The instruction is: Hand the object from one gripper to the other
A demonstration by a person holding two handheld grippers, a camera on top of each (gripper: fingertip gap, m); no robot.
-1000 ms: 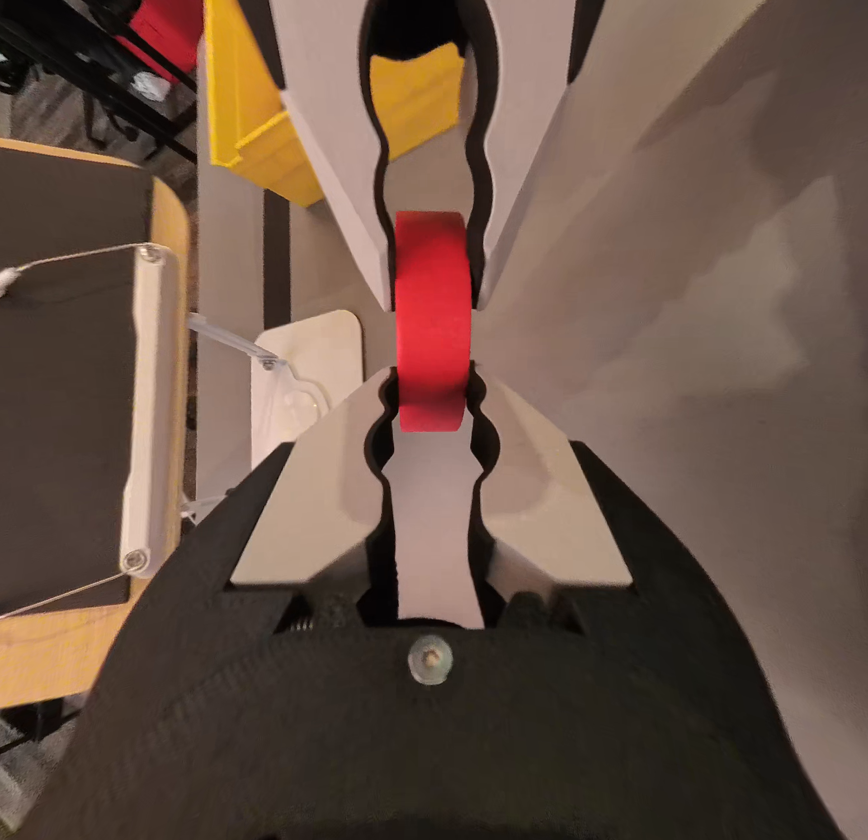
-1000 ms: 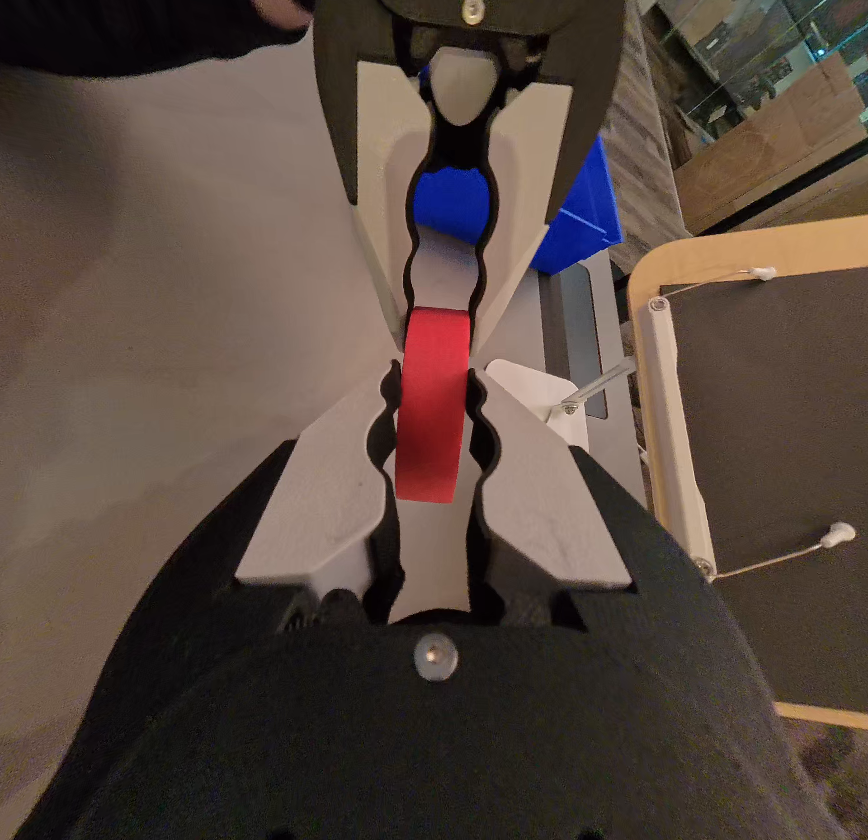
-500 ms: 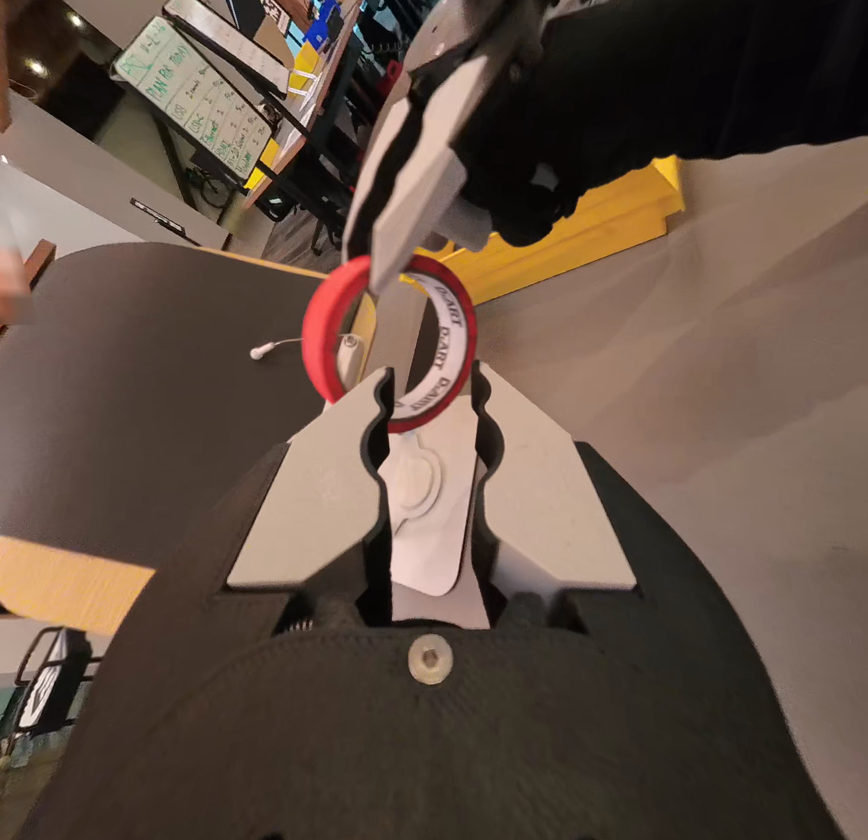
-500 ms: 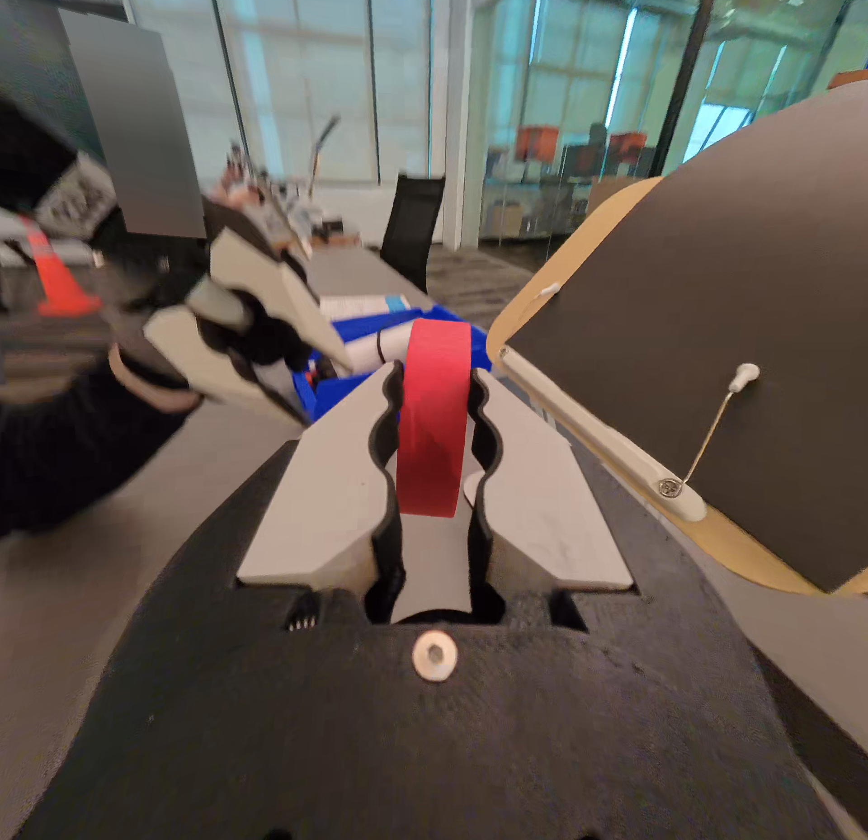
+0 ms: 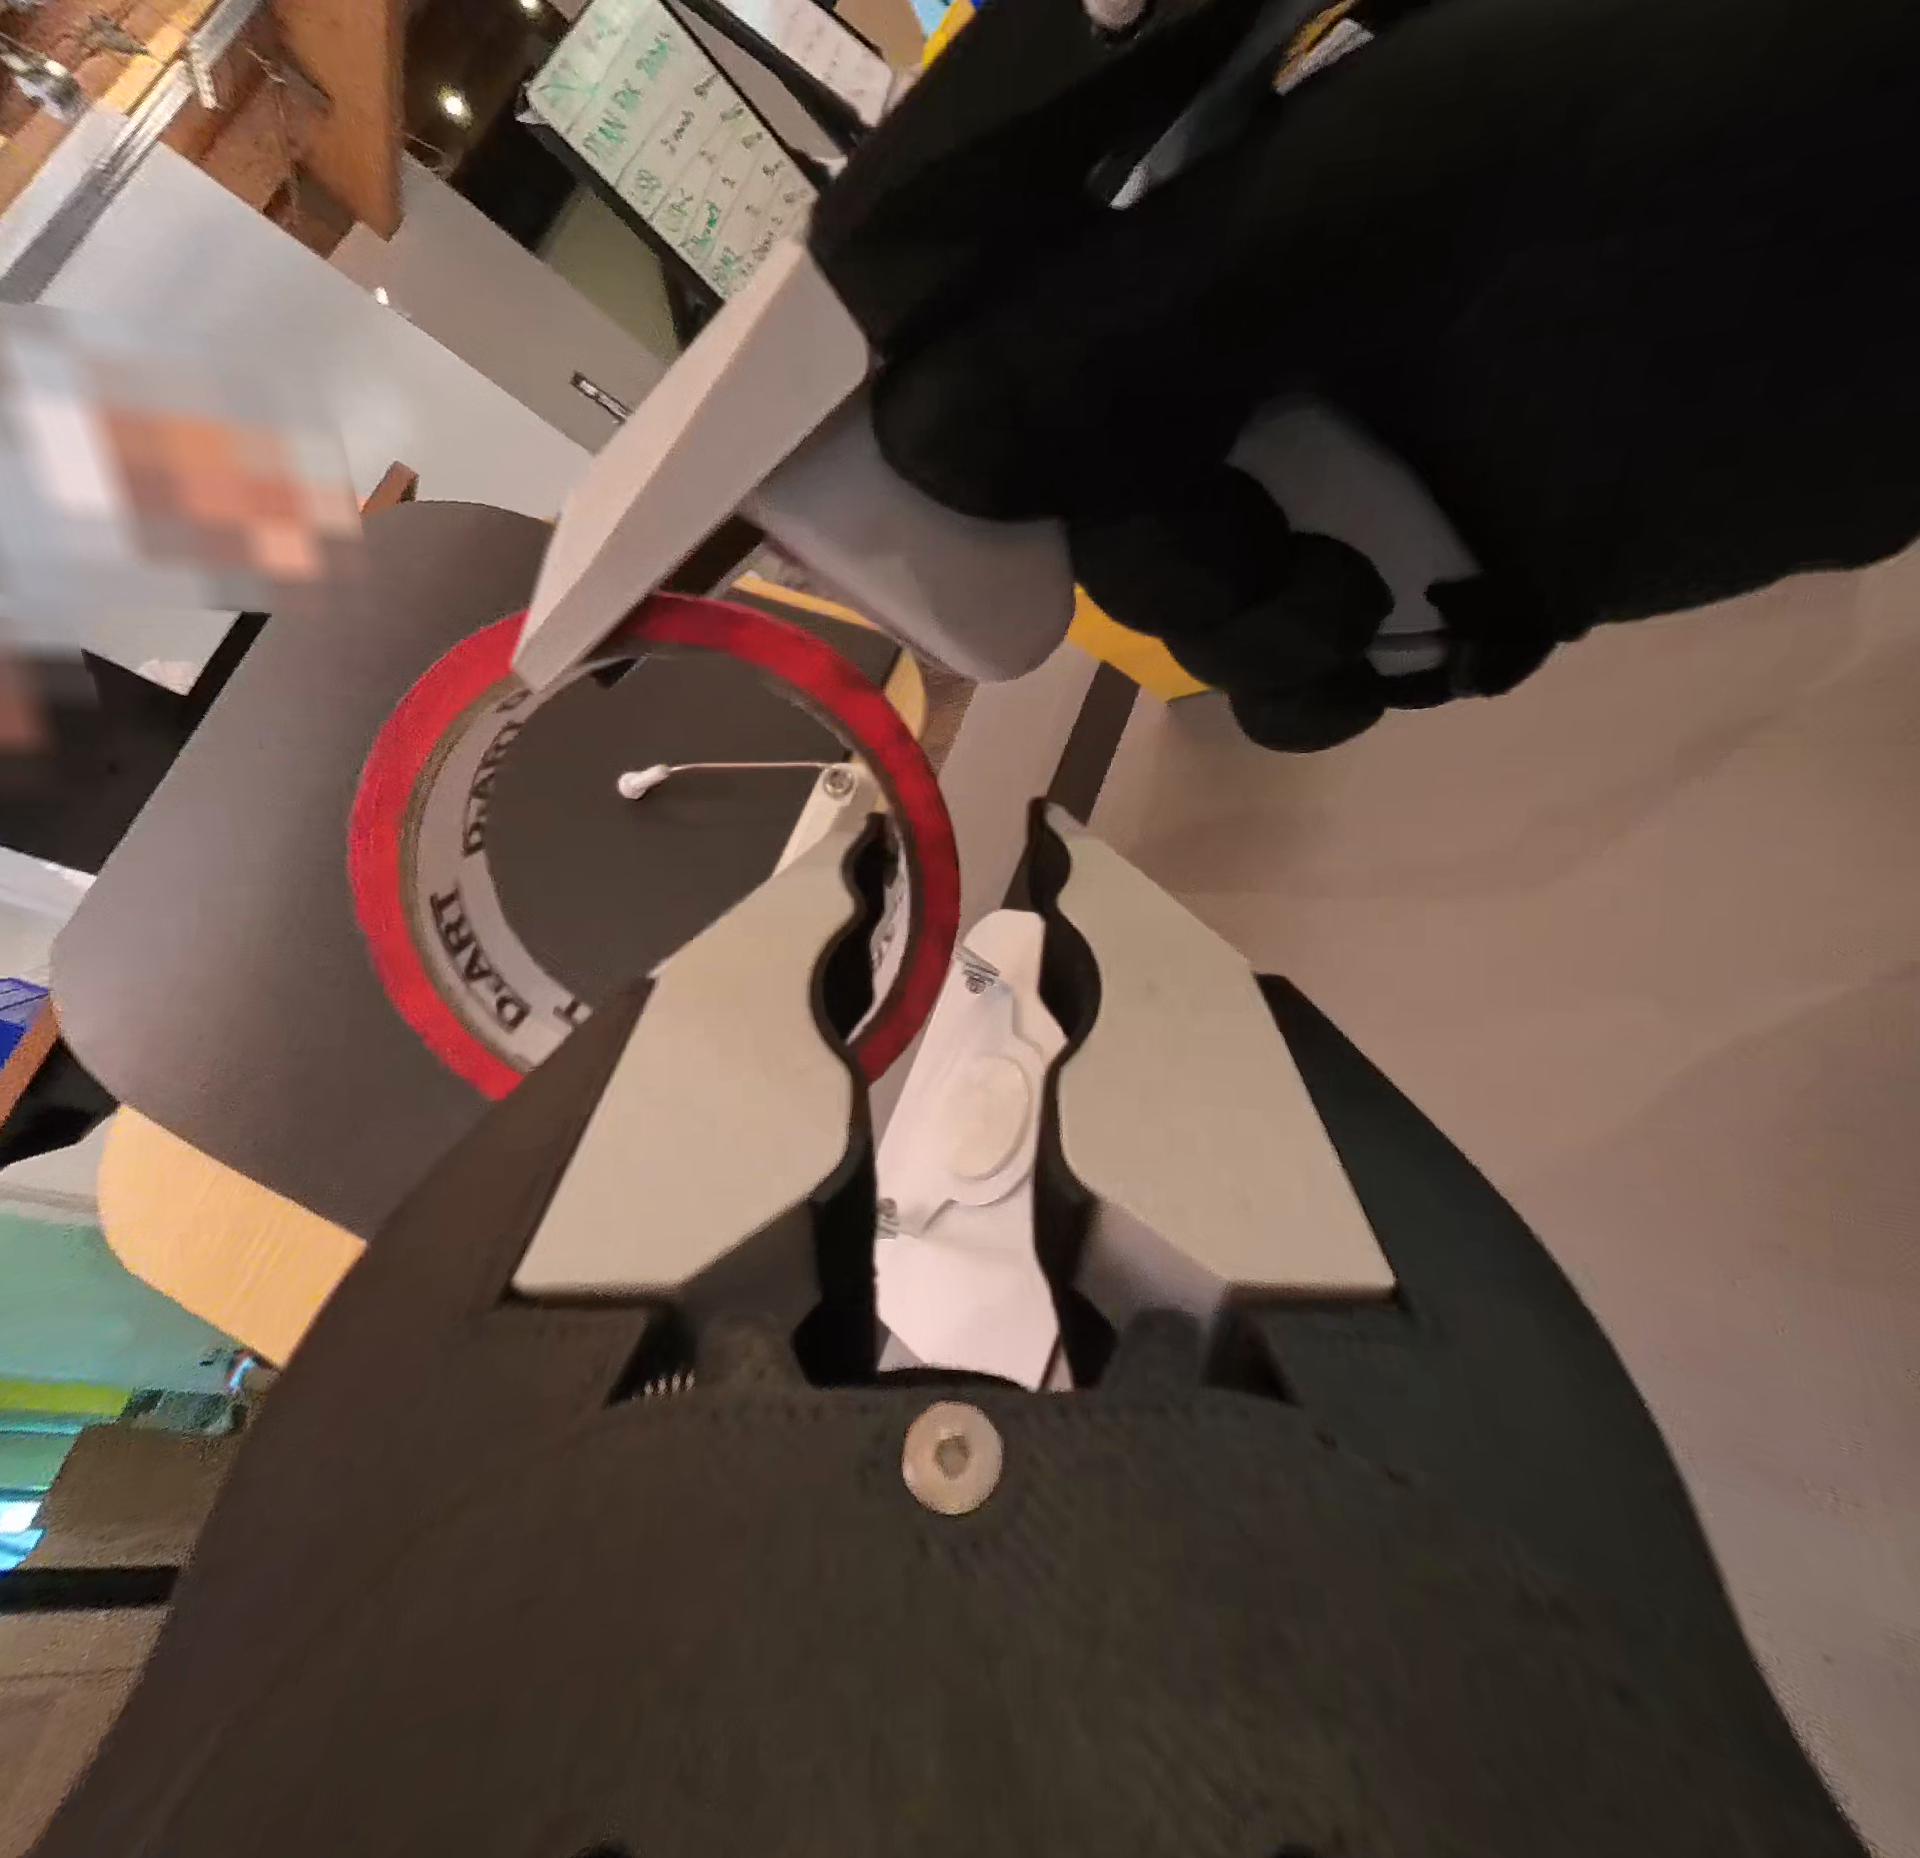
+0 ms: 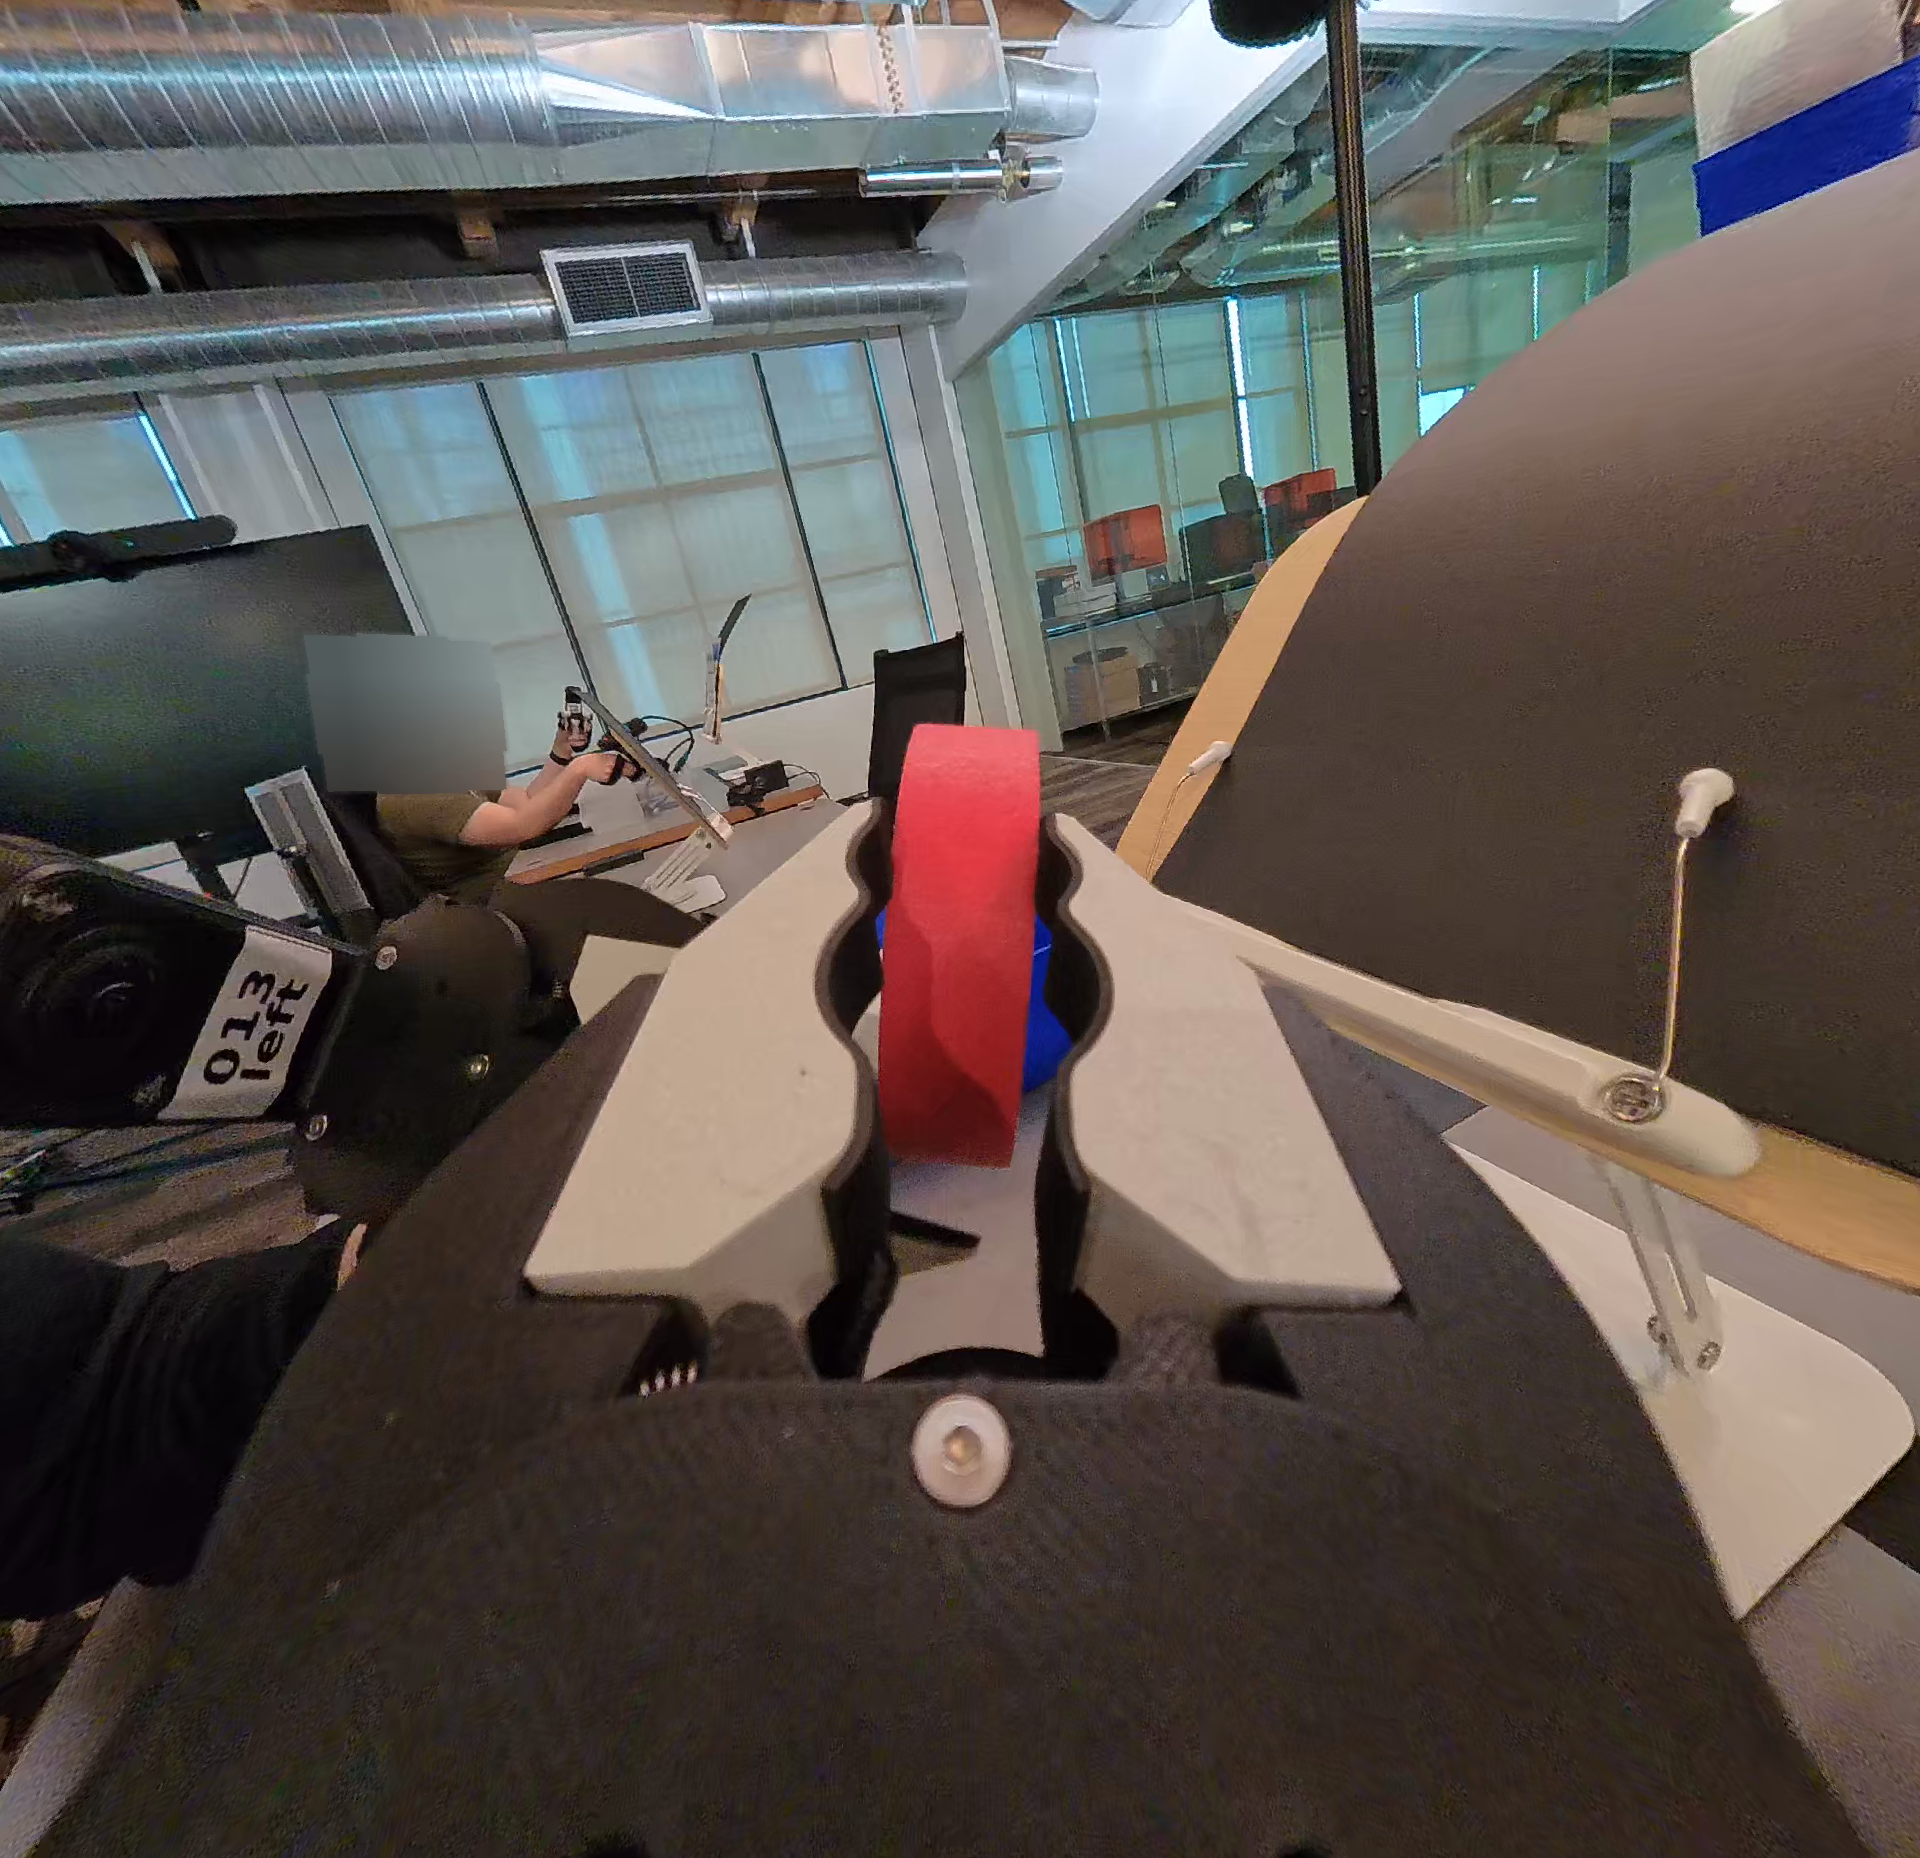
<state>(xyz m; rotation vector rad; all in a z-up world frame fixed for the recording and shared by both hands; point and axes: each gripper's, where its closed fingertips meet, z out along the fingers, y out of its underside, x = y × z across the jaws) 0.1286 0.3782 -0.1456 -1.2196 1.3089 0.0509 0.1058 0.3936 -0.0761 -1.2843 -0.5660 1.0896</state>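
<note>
The object is a red roll of tape [image 6: 961, 935]. My right gripper [image 6: 966, 852] is shut on it, squeezing the roll across its width, edge-on to the camera. In the left wrist view the roll [image 5: 384, 873] shows face-on as a ring, held at its top by the right gripper [image 5: 582, 655] in a black-gloved hand [image 5: 1351, 354]. My left gripper [image 5: 951, 832] is open. The ring's lower right rim passes through its gap beside the left finger and does not look squeezed. The left gripper's black body [image 6: 416, 1008] shows low on the left in the right wrist view.
A black oval board with a wooden rim [image 5: 260, 821] stands on a white stand [image 6: 1766, 1424] close by; it also shows in the right wrist view [image 6: 1558, 665]. A yellow bin [image 5: 1132, 645] and a blue bin [image 6: 1049, 1039] sit on the grey table [image 5: 1507, 873]. A person sits at a far desk [image 6: 447, 832]. Some 7 cm of space lies between my two pairs of fingers.
A second ago both grippers met nose to nose on the roll. The roll has since left the left gripper's hold; the right gripper has lifted and turned it, and both views now tilt up.
</note>
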